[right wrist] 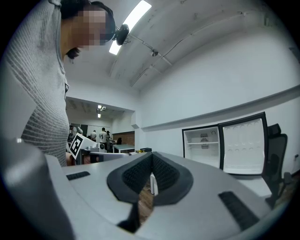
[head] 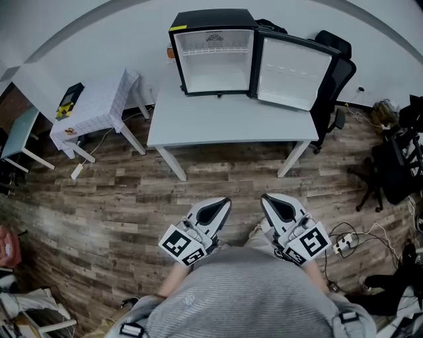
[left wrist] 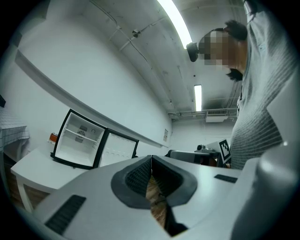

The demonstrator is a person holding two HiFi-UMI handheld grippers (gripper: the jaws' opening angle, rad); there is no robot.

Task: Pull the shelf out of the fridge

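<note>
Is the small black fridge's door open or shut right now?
Open: the door stands swung wide to the right, leaving the white interior exposed.

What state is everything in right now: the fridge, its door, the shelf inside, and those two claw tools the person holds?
fridge: upright on the table.
door: swung wide open.
shelf: in place inside the fridge, not yet pulled out.
left gripper: shut, holding nothing, well short of the fridge.
right gripper: shut, holding nothing, well short of the fridge.
</note>
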